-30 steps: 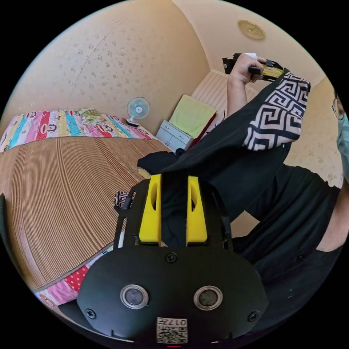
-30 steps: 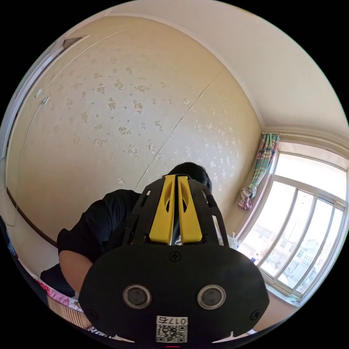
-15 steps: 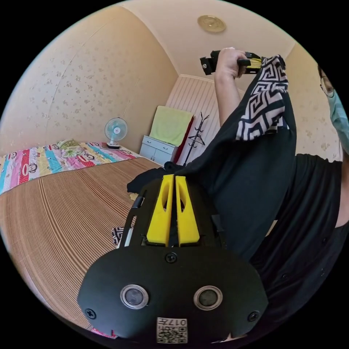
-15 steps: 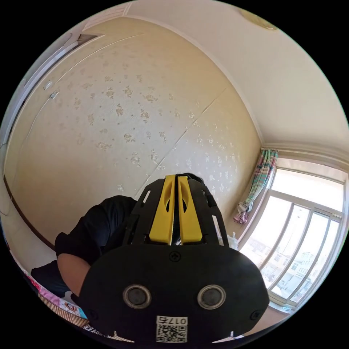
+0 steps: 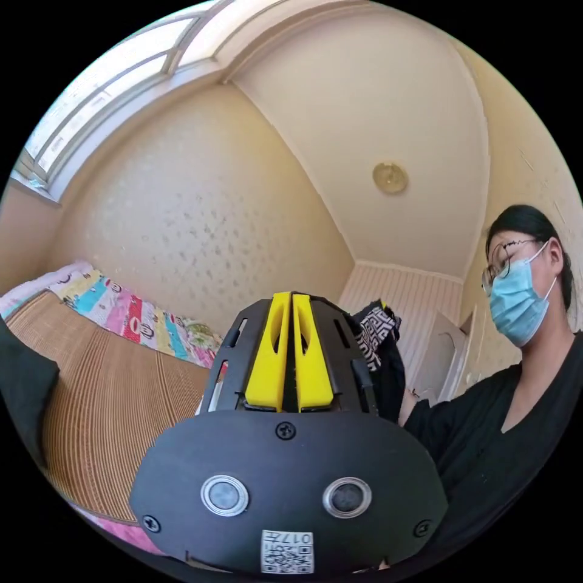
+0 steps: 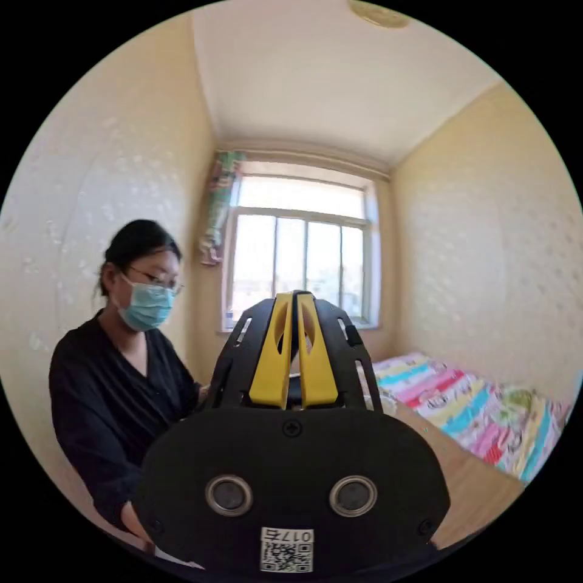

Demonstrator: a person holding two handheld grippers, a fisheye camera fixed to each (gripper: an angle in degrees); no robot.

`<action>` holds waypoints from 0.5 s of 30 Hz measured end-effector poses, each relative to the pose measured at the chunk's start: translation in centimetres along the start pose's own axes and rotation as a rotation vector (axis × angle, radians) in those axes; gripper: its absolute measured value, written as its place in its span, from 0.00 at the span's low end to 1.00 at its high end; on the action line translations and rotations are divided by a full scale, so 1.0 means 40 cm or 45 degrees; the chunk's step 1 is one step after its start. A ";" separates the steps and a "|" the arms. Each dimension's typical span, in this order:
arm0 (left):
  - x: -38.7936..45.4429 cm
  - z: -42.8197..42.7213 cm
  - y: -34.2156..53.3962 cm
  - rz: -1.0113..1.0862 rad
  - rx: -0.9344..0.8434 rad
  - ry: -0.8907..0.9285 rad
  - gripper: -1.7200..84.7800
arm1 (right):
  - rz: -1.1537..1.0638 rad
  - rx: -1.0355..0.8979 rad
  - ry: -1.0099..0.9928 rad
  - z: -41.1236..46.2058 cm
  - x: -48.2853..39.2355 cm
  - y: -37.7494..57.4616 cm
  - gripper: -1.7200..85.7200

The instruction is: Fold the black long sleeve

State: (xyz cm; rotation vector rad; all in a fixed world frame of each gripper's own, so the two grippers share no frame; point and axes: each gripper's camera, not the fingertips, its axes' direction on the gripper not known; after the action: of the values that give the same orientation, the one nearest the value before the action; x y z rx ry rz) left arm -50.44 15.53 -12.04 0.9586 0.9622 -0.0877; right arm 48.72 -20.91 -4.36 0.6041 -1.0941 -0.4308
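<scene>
In the left gripper view my left gripper point(image 5: 291, 296) points up toward the wall, its yellow jaws pressed together on a thin strip of dark cloth. Behind its right side bunches the black long sleeve point(image 5: 388, 364), with a black-and-white key-pattern panel point(image 5: 375, 331). More dark cloth shows at the left edge point(image 5: 24, 388). In the right gripper view my right gripper point(image 6: 295, 294) has its jaws together too, a dark sliver of cloth between them. The rest of the garment is hidden behind both gripper bodies.
The person point(image 5: 516, 388) in a black top stands close behind both grippers and shows again as the person point(image 6: 121, 376). A woven mat point(image 5: 109, 395) covers the bed, with a colourful striped sheet point(image 5: 133, 316) along the wall. A window point(image 6: 297, 261) lies straight ahead in the right gripper view.
Both views have swung round. The right gripper, held high with the patterned part, has come down beside the left. The left jaws closed from a gap onto the cloth one second ago.
</scene>
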 end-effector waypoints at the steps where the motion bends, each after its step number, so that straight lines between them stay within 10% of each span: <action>1: 0.011 -0.032 -0.026 0.047 0.022 -0.030 0.01 | 0.028 -0.020 0.026 0.001 0.001 0.019 0.03; 7: 0.120 -0.106 -0.094 0.196 0.128 -0.122 0.01 | -0.047 -0.184 0.032 0.087 -0.161 0.125 0.03; 15: 0.264 -0.236 -0.136 0.406 0.438 -0.063 0.01 | -0.287 0.356 0.402 -0.006 -0.564 0.133 0.03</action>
State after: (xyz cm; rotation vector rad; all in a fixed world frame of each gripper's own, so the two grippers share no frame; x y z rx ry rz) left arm -52.78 22.59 -25.28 1.4105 0.7500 -0.0074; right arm 40.00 -3.24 -16.56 1.0137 -0.7904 -0.3628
